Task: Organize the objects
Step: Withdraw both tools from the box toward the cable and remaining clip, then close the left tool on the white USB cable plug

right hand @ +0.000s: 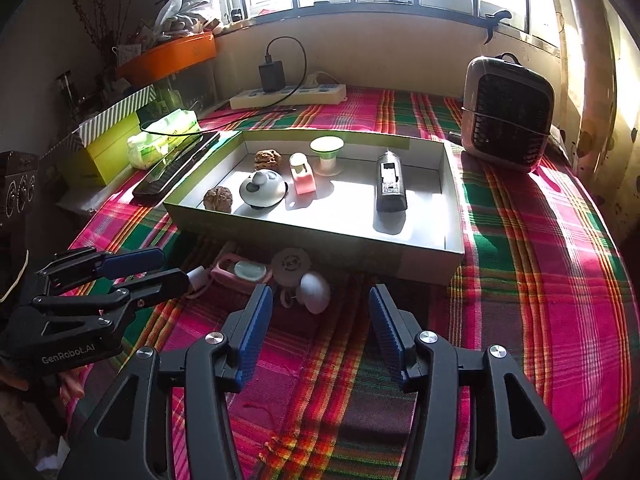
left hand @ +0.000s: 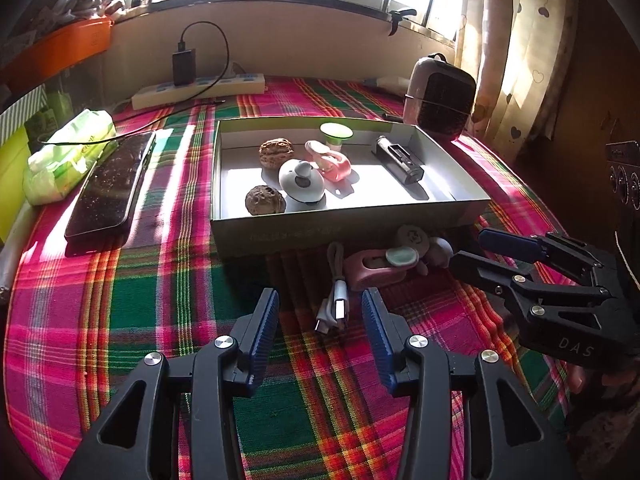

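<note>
Cardboard box [left hand: 348, 228] on the bench already holds two walnuts, a round grey gadget, a pink clip, a green-topped stand and a dark bar; a white cable [left hand: 335, 308], pink case [right hand: 240, 274] and white egg [right hand: 315, 292] wait outside its near wall. Left gripper [left hand: 320, 312] is spread wide around the cable, right gripper [right hand: 320, 312] released. Open cloth lies right; phone [left hand: 110, 188] crowds left.

plaid cloth [left hand: 160, 300] | box [left hand: 348, 228], phone [left hand: 112, 184], cable [left hand: 336, 304], power strip [left hand: 200, 90], heater [left hand: 438, 98]
</note>
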{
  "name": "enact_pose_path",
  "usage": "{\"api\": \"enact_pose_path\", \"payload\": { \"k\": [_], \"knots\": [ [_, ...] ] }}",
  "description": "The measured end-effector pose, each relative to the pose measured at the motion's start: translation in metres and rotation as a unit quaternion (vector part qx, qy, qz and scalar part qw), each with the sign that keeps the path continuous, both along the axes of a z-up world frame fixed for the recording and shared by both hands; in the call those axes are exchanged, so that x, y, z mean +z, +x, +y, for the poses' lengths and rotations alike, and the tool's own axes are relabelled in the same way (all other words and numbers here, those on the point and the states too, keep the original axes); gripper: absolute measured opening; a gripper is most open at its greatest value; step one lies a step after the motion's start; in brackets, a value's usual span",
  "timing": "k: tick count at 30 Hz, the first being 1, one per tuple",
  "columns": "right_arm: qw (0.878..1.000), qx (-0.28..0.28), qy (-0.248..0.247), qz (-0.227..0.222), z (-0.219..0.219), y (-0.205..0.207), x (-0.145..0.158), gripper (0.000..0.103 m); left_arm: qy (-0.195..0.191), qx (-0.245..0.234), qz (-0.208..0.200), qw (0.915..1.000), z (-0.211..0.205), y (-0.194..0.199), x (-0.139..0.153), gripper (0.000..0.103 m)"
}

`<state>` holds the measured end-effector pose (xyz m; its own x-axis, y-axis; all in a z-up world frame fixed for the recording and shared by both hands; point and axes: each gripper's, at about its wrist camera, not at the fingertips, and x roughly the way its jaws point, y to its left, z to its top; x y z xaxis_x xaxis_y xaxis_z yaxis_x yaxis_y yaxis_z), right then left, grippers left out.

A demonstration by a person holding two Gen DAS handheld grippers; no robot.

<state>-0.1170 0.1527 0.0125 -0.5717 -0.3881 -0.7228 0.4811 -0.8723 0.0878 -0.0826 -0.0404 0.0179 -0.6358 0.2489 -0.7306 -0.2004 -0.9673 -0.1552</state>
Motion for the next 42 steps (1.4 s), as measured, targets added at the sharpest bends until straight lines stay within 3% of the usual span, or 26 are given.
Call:
{"api": "enact_pose_path", "payload": {
  "k": [5, 26, 34, 42],
  "knots": [
    [1.000, -0.003, 0.004, -0.009, 0.001, -0.002, -0.005, 0.052, -0.016, 0.004, -0.012, 0.9998, 0.004, -0.008, -0.007, 0.042],
    [0.999, 0.024, 0.025, -0.032, -0.014, -0.017, -0.017, 0.052, -0.012, 0.020, -0.015, 0.9996, -0.004, -0.022, -0.008, 0.042],
    [0.999, 0.024, 0.039, -0.026, -0.018, -0.020, -0.018, 0.052, -0.010, 0.034, -0.015, 0.9993, -0.012, -0.023, -0.009, 0.034],
    [0.999, 0.022, 0.040, -0.025, -0.015, -0.021, -0.017, 0.052, -0.011, 0.031, -0.015, 0.9993, -0.013, -0.023, -0.009, 0.032]
  ]
}}
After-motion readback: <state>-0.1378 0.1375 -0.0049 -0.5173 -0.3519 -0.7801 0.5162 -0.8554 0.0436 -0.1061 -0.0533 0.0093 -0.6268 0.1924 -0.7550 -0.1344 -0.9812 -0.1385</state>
